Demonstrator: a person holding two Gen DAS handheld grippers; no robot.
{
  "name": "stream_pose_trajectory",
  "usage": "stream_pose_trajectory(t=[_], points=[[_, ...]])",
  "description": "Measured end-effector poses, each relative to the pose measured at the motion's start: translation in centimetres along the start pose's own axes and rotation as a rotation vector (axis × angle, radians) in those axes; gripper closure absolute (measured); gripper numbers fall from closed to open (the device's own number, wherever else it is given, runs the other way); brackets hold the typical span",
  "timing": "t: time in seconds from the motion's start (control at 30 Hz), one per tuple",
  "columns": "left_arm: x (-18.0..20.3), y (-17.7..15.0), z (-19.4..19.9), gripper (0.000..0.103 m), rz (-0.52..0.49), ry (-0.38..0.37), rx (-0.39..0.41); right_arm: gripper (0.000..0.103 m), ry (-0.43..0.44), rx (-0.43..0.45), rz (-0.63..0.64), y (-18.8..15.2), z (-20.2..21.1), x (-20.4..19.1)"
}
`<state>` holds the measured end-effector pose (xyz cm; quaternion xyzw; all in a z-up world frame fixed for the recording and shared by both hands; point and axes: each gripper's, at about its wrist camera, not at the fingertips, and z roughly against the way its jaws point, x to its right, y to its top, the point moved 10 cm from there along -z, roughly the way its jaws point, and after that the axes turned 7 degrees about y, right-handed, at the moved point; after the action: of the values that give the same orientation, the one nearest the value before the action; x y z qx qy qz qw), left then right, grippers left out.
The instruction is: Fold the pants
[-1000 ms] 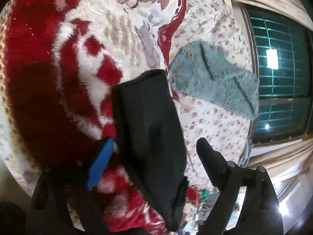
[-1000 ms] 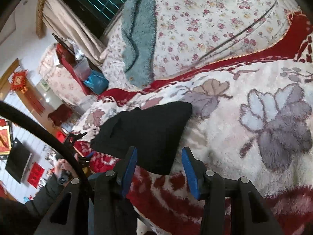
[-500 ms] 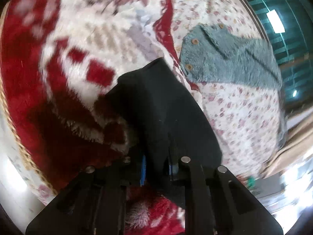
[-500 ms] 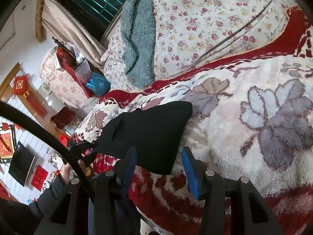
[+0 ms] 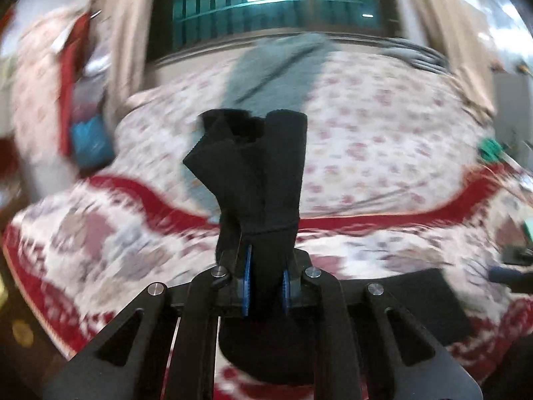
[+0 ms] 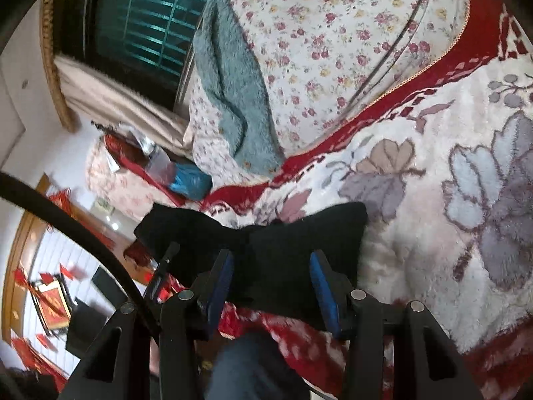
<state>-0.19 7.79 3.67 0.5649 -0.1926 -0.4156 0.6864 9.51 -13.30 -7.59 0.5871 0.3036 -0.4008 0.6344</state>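
behind it all, a dark barred window (image 5: pixel 266 10) w/ beige curtains (image 5: pixel 123 43) either side. the bed wears a small-flowered sheet (image 6: pixel 333 33) w/ a fuzzy teal garment (image 6: pixel 233 100) on it at 12 o'clock from the left gripper (image 5: pixel 265 283), and nearer, a red and cream plush blanket (image 6: pixel 449 200). blue bag (image 6: pixel 190 183) sits off the bed's edge, 10 o'clock in the right wrist view. left view is smeared w/ blur.

black pants (image 5: pixel 260 180), folded down to a small bundle. one end is bunched and held up off the blanket, standing up past the left jaws toward 12; rest lies flat on the blanket.

left jaws have just been closing, now pinched tight on the pants w/ cloth between the blue pads. right gripper (image 6: pixel 271 283) stands wide apart, pants lying between and just beyond its fingers at 12; can't tell if the pads touch the cloth.
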Motion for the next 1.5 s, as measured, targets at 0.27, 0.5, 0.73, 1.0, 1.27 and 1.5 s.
stream_pose_trajectory(t=[0.27, 0.5, 0.73, 1.0, 1.27, 1.5], points=[[11.3, -3.6, -0.8, 0.091, -0.194, -0.102, -0.152, 0.057, -0.05, 0.052, -0.05, -0.2, 3.1, 3.3], [15.3, -7.8, -1.0, 0.091, -0.338, -0.096, -0.221, 0.057, -0.052, 0.101, -0.116, 0.4, 4.6, 5.1], [15.6, -8.7, -0.5, 0.091, -0.351, -0.099, -0.242, 0.057, -0.059, 0.053, -0.034, 4.8, 1.2, 2.1], [17.9, -11.3, 0.0, 0.08, -0.602, 0.003, -0.217, 0.056, -0.034, -0.178, 0.126, 7.3, -6.7, -3.2], [20.0, -10.5, 3.9, 0.057, -0.691, -0.079, -0.073, 0.056, -0.097, -0.291, 0.186, 6.6, -7.0, -2.4], [20.0, -8.4, 8.9, 0.055, -0.579, -0.371, -0.029, 0.056, -0.097, -0.259, 0.137, 6.3, -5.5, -1.5]])
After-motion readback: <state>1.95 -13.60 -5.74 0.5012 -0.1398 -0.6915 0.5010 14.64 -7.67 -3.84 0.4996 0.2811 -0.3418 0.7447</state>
